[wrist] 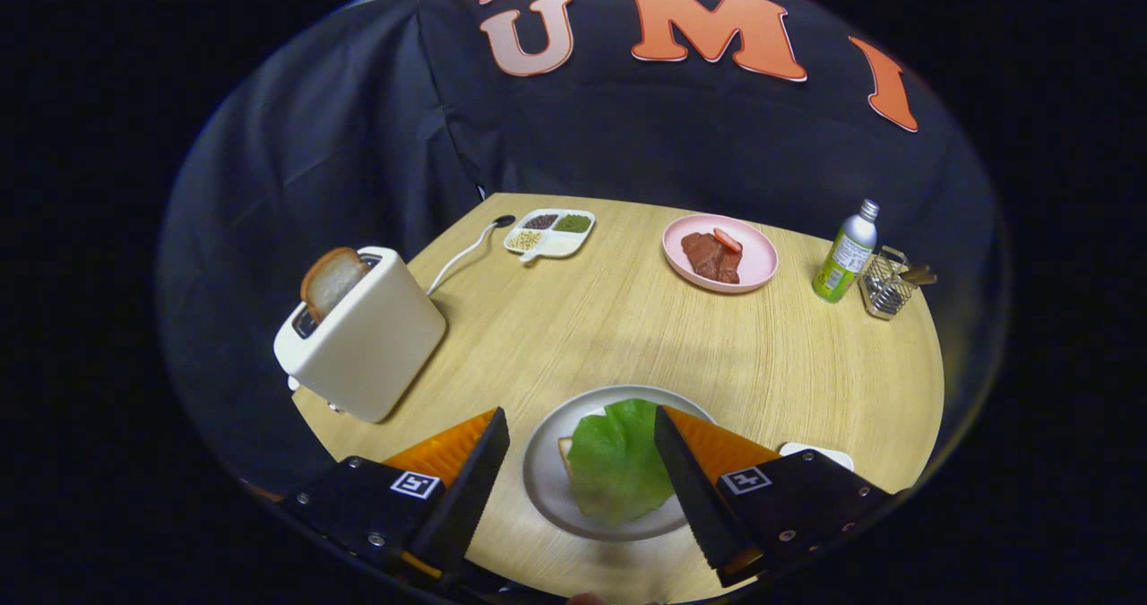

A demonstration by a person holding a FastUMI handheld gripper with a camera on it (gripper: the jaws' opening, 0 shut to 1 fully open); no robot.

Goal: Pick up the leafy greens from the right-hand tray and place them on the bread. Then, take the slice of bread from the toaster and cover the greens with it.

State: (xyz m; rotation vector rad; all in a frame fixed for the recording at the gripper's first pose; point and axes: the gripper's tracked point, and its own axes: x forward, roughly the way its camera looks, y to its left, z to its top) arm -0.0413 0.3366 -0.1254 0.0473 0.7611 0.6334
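Hovering wide open, gripper straddles leafy greens, gripping nothing.

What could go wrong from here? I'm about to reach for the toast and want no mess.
The gripper is open over the leafy greens, which lie loose on the bread; dropping the toaster's bread slice carelessly could shift them. That slice sits tilted in the toaster, so a pinch may slip. Pulling could tip the toaster near the table edge.
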